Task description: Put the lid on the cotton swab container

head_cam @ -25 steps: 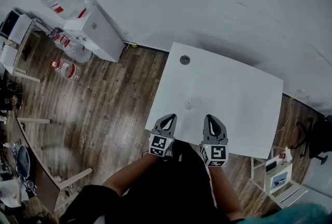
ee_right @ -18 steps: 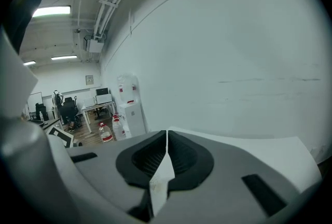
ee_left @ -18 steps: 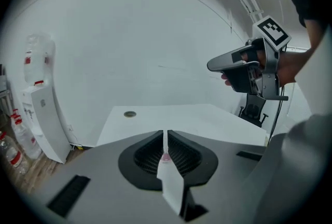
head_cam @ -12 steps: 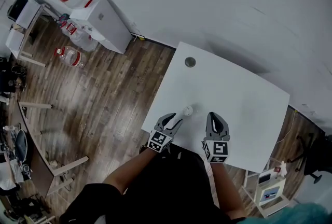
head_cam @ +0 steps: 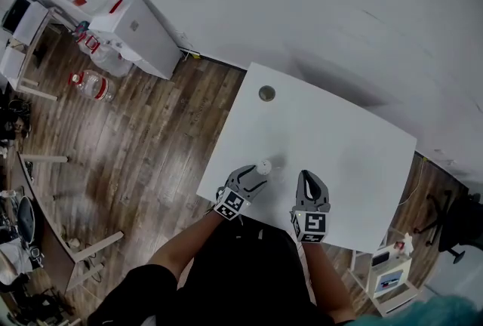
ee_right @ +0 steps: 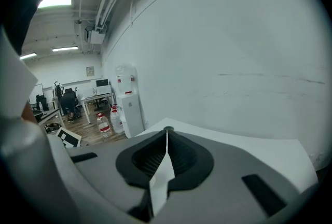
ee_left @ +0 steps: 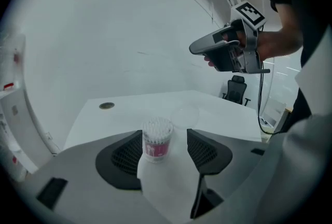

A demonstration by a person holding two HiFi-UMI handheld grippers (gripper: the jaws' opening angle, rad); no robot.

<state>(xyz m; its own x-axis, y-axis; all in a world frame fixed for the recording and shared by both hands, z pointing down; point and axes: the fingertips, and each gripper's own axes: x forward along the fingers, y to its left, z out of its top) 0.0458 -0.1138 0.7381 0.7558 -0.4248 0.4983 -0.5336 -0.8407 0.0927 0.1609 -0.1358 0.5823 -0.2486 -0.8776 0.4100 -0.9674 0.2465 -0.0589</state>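
Jaws of the left gripper (ee_left: 165, 137) are opening wide around the uncapped cotton swab container (ee_left: 157, 139), no longer pressing on it. The right gripper (ee_right: 166, 137) is closed and empty. The lid (ee_left: 184, 114) lies just beyond the container. Risk: a jaw clips the container on pulling back and tips it.

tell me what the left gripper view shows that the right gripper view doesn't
Only left gripper view: the open cotton swab container between the left gripper's opening jaws, the clear lid lying behind it, and the right gripper held above. Only right gripper view: the wood floor and a far desk. Both: the white table and its round grommet.
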